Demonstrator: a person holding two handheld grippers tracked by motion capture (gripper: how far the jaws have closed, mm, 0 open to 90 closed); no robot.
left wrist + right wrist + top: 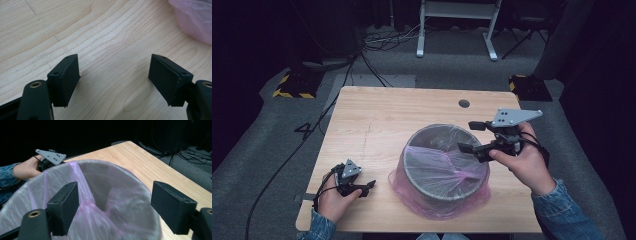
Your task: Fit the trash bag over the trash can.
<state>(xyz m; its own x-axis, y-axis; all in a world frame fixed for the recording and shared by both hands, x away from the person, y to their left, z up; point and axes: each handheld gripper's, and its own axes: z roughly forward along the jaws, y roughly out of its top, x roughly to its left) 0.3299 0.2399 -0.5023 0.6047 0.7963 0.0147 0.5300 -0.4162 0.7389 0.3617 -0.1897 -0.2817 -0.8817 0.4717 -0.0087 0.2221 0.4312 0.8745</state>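
High view: bin (446, 170) lined with pink bag (439, 202) mid-tabletop (377, 115); right gripper (475, 136) above its rim, fingers open, empty; left gripper (367, 187) low beside it, fingers open.

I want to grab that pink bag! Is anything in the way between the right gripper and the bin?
Nothing visible. The right gripper hovers with open jaws over the bin's rim, above the pink bag lining it.

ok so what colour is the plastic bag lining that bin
Translucent pink; the bag lining the grey bin shows best in the high view.
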